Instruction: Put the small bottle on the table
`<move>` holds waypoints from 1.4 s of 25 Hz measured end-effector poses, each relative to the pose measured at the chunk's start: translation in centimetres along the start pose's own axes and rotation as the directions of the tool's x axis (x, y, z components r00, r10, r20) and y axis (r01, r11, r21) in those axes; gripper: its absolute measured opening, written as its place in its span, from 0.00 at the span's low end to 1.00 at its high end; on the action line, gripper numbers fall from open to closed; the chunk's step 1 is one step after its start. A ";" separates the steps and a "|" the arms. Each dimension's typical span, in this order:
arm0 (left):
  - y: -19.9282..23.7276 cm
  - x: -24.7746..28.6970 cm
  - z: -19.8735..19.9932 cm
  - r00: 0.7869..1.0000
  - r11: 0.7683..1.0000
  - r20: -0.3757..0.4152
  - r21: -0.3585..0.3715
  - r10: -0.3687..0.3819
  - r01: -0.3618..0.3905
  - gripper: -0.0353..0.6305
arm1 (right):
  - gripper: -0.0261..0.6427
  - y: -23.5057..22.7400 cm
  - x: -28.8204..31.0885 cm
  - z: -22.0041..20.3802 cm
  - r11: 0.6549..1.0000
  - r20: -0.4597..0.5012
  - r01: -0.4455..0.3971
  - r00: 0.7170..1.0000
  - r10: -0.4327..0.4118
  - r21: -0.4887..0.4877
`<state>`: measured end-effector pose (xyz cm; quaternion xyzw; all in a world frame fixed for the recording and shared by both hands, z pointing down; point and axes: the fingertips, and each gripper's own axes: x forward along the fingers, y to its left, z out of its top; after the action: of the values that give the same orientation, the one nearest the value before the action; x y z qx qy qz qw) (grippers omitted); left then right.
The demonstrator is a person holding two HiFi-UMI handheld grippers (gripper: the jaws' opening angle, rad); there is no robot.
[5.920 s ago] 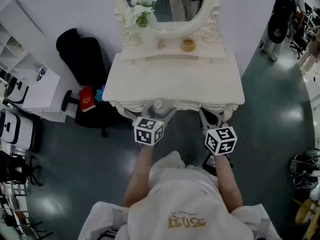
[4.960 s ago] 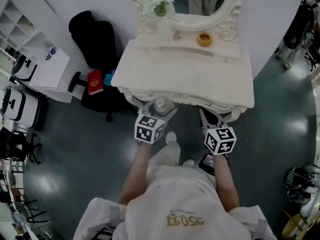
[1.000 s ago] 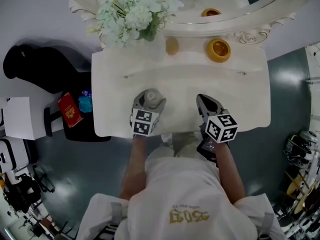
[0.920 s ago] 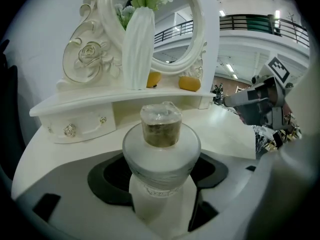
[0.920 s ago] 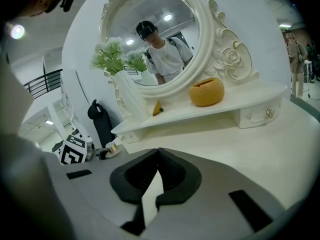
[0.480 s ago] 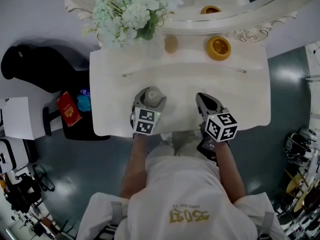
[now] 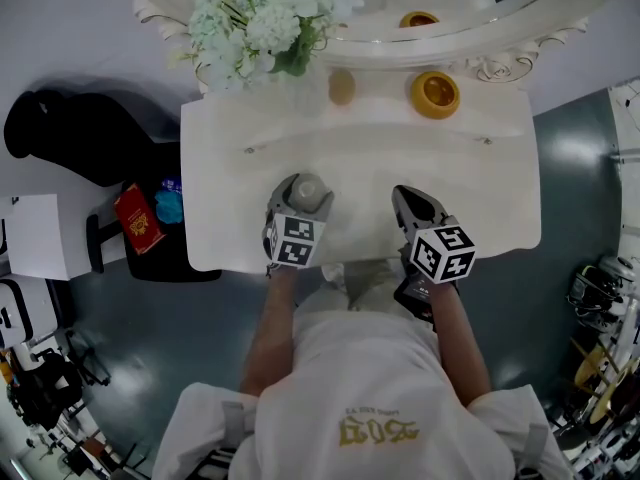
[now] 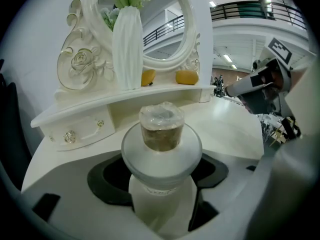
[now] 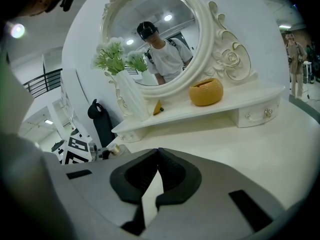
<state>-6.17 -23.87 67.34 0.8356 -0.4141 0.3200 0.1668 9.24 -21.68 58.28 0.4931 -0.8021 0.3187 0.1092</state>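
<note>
The small bottle (image 8: 161, 154), frosted white with a clear stopper over a brownish neck, stands upright between the jaws of my left gripper (image 8: 160, 174), which is shut on its body. In the head view the small bottle (image 7: 306, 190) and left gripper (image 7: 299, 206) are over the near left part of the white dressing table (image 7: 480, 183); whether its base touches the top is hidden. My right gripper (image 7: 413, 205) hovers over the near right part of the table, shut with nothing in it, its jaw tips (image 9: 156, 151) meeting.
A raised shelf (image 7: 370, 118) at the table's back carries a white vase of flowers (image 7: 262, 23), a yellow bowl (image 7: 435, 94) and a small yellowish object (image 7: 342, 87), below an oval mirror (image 9: 155, 39). A black chair (image 7: 80, 138) stands left of the table.
Since the oldest frames I have moved from the table's front edge to over its top, bottle held throughout. In the last second the left gripper shifted only slightly.
</note>
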 end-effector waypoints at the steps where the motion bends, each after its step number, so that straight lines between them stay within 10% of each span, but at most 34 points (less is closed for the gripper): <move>1: 0.0 0.1 0.0 1.000 1.000 0.001 -0.006 0.000 0.000 0.57 | 0.06 0.1 -0.1 0.1 1.000 0.003 0.001 1.000 -0.001 -0.002; 12: 0.2 0.0 -0.7 1.000 0.998 -0.023 -0.067 0.004 -0.006 0.75 | 0.06 0.9 -1.5 1.4 1.000 0.041 0.011 0.999 -0.009 -0.029; 28: 0.8 -4.5 -1.7 0.998 0.993 0.005 -0.094 0.066 -0.066 0.74 | 0.06 4.5 -4.5 1.0 0.998 0.098 -0.008 0.995 0.014 -0.059; 35: 0.3 -7.7 -1.0 0.998 0.992 0.051 -0.120 0.043 -0.036 0.57 | 0.06 6.8 -5.2 0.7 0.996 0.126 -0.035 0.991 0.045 -0.076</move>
<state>-10.32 -19.01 62.95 0.8240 -0.4532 0.2756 0.1989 6.04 -16.20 52.42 0.4919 -0.8284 0.2589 0.0693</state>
